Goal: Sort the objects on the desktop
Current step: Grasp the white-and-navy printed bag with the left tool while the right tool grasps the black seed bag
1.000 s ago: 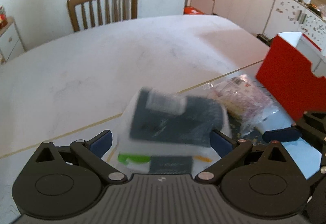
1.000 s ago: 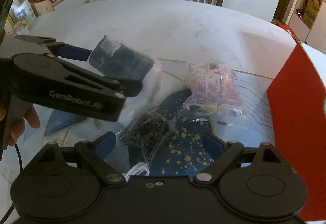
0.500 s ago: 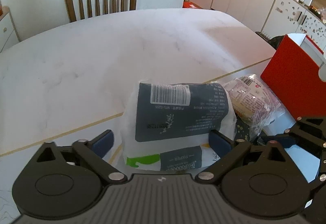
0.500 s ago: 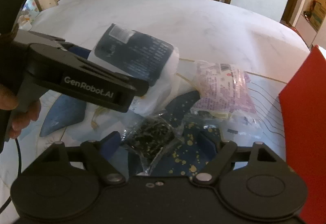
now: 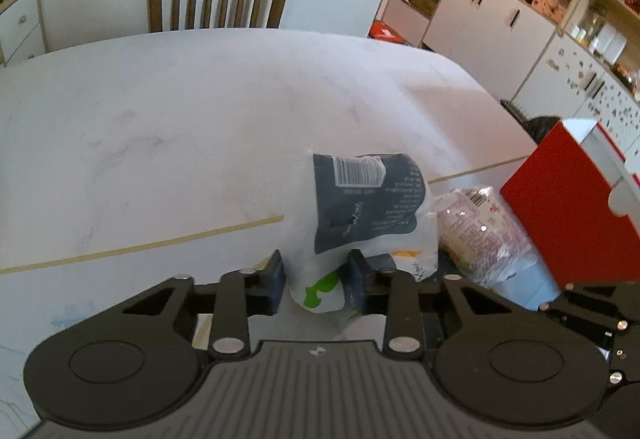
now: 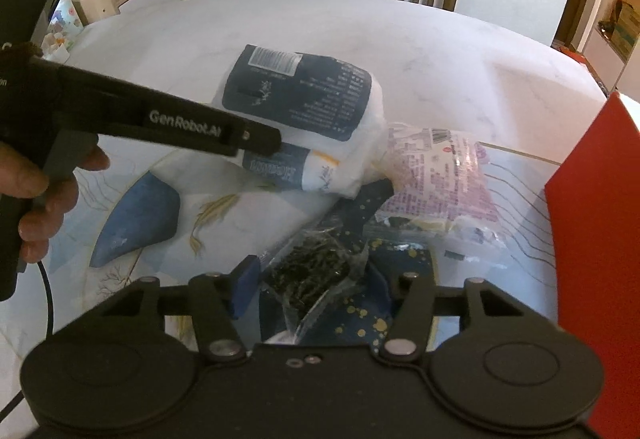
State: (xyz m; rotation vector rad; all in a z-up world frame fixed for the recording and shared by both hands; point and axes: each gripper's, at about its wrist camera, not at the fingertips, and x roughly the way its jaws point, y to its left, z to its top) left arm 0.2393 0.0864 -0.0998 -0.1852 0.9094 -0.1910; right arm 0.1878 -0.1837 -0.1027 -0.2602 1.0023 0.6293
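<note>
While both grippers work over the same small heap, the sorting looks barely begun: every packet lies near the front of the white marbled tabletop (image 5: pixel 192 143), and the red cardboard box (image 5: pixel 560 207) at the right, which I take for the place things go, shows nothing inside as far as these views reach. The left gripper (image 5: pixel 316 281) has just been closing and now pinches the near end of the white plastic pack with a dark blue label and barcode (image 5: pixel 366 207), its blue pads pressed into the soft wrapper so that the pack narrows between them; the rest of the pack rests on the heap and on the tabletop. The right gripper (image 6: pixel 310 285) has also just been closing, with the small clear bag of dark, crinkly contents (image 6: pixel 316 275) between its jaws; its left pad stands just beside the bag, but the right pad is hidden behind the crumpled plastic, so whether the bag is truly clamped I cannot tell. Beside these lies the clear packet printed in pink and purple (image 6: pixel 440 175), untouched, partly on a dark blue mat flecked with gold (image 6: pixel 360 323). Nothing is lifted clear yet; carrying each item to its place is all still ahead.
</note>
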